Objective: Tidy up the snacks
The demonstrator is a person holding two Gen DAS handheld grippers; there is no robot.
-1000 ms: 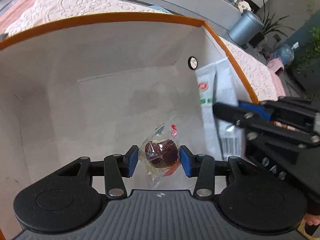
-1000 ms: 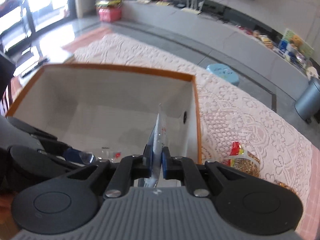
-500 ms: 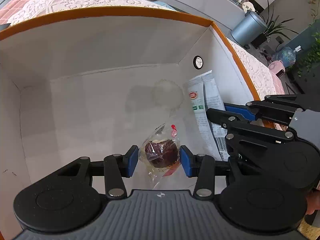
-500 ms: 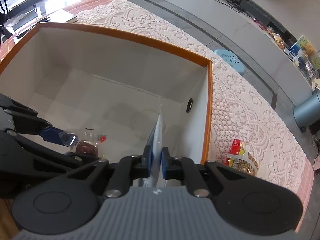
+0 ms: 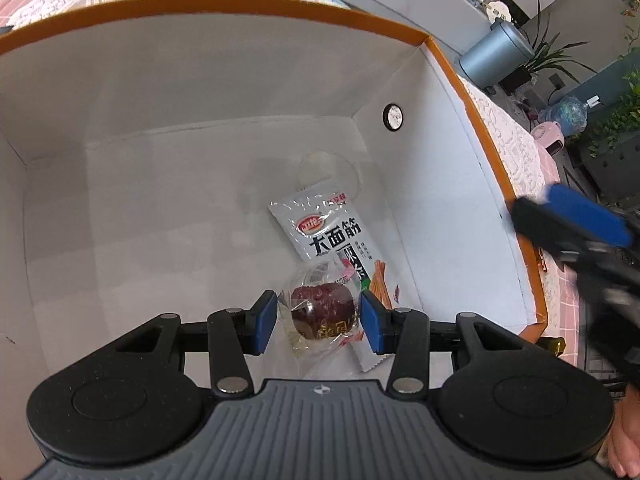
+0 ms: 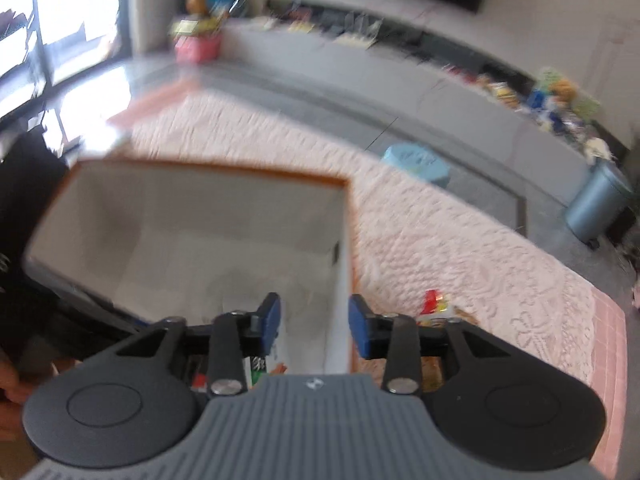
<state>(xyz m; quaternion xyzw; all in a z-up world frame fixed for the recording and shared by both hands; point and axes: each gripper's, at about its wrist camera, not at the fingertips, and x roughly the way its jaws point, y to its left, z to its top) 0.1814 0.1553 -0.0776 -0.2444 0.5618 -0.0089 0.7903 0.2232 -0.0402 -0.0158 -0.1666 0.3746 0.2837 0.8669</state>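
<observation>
White snack packet (image 5: pixel 334 236): black print "大面筋".

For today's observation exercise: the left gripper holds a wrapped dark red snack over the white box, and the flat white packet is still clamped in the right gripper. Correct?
Not quite. The right gripper has just opened, nothing between its jaws; the left wrist view shows the flat white packet lying inside the white box. The left gripper does hold the wrapped dark red snack.
</observation>
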